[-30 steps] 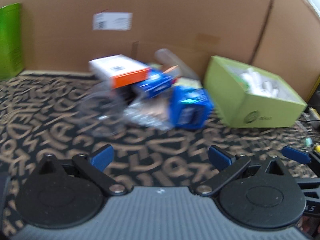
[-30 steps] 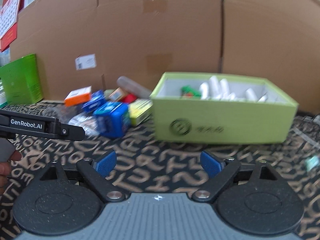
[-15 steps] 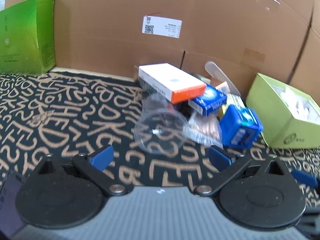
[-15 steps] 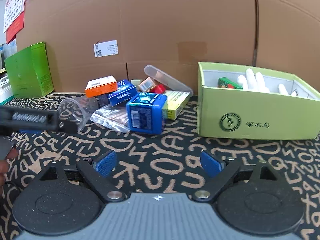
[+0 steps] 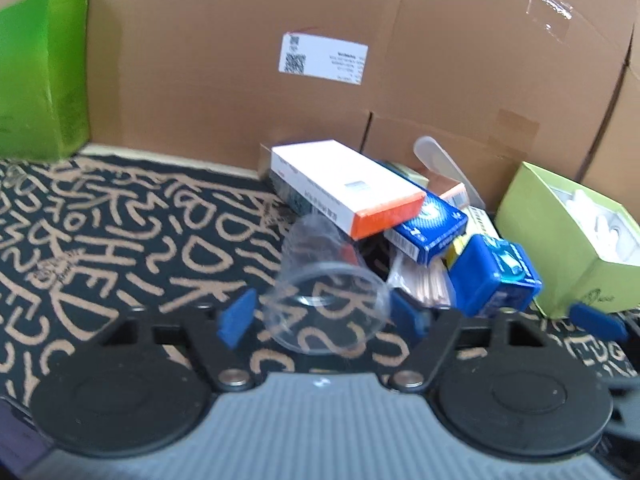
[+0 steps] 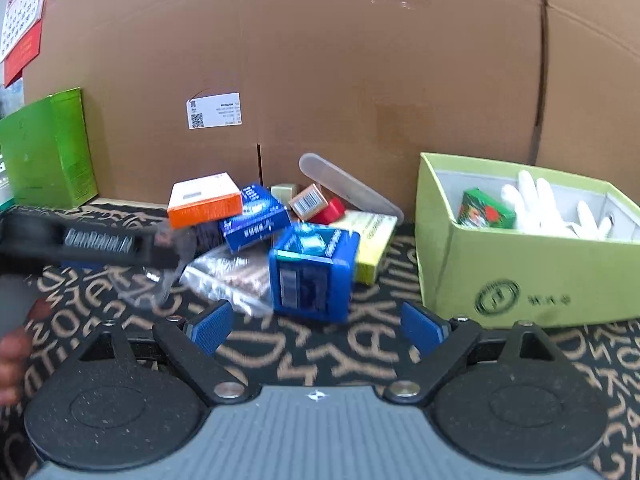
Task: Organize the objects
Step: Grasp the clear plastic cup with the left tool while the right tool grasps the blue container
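Note:
A clear plastic cup (image 5: 324,304) lies on its side on the patterned mat, its mouth between the open fingers of my left gripper (image 5: 322,318), which is not closed on it. Behind it lies a pile: a white and orange box (image 5: 344,188), a blue flat box (image 5: 430,226), a blue cube box (image 5: 496,276) and a clear bag of sticks (image 5: 420,284). My right gripper (image 6: 316,326) is open and empty, just short of the blue cube box (image 6: 314,268). The light green open box (image 6: 528,248) stands to the right with white gloves inside.
Cardboard walls (image 6: 320,80) close off the back. A tall green box (image 5: 40,72) stands at the back left. A yellow box (image 6: 372,244), a red item (image 6: 332,212) and a clear lid (image 6: 348,188) lie in the pile. The left gripper's body (image 6: 92,244) shows at the right view's left.
My left gripper has moved forward until the clear cup's mouth lies between its fingers. My right gripper has moved closer to the blue cube box.

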The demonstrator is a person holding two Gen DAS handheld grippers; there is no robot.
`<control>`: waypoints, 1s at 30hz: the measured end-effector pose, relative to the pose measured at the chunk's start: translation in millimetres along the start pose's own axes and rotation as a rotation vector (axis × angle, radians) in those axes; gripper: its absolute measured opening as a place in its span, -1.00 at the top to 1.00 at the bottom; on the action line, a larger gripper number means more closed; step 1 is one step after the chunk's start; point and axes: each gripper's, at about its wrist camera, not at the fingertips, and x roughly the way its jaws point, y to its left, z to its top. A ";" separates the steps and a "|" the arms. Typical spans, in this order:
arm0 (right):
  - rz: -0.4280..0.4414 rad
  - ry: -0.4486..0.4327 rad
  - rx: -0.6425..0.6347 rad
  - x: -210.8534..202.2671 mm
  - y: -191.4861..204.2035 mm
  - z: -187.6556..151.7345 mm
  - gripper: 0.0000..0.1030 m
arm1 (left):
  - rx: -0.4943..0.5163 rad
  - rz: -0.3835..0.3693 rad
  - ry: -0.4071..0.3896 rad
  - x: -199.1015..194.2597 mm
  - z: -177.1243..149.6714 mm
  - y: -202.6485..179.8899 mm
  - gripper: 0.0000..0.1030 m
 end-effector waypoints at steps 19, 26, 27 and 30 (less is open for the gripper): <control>-0.068 0.011 -0.004 49.9 12.8 14.6 -0.27 | -0.119 -0.007 0.014 8.9 -3.3 22.2 -0.63; -0.019 0.022 0.022 21.8 0.5 3.3 -0.27 | -0.105 -0.002 0.034 13.7 -1.0 23.4 -0.29; -0.015 0.024 0.023 15.9 -1.1 0.8 -0.27 | -0.100 -0.007 0.038 12.9 -1.5 22.6 -0.27; -0.001 0.033 0.018 -2.9 -2.6 -7.5 -0.27 | -0.062 -0.048 0.061 4.6 -5.6 17.3 -0.23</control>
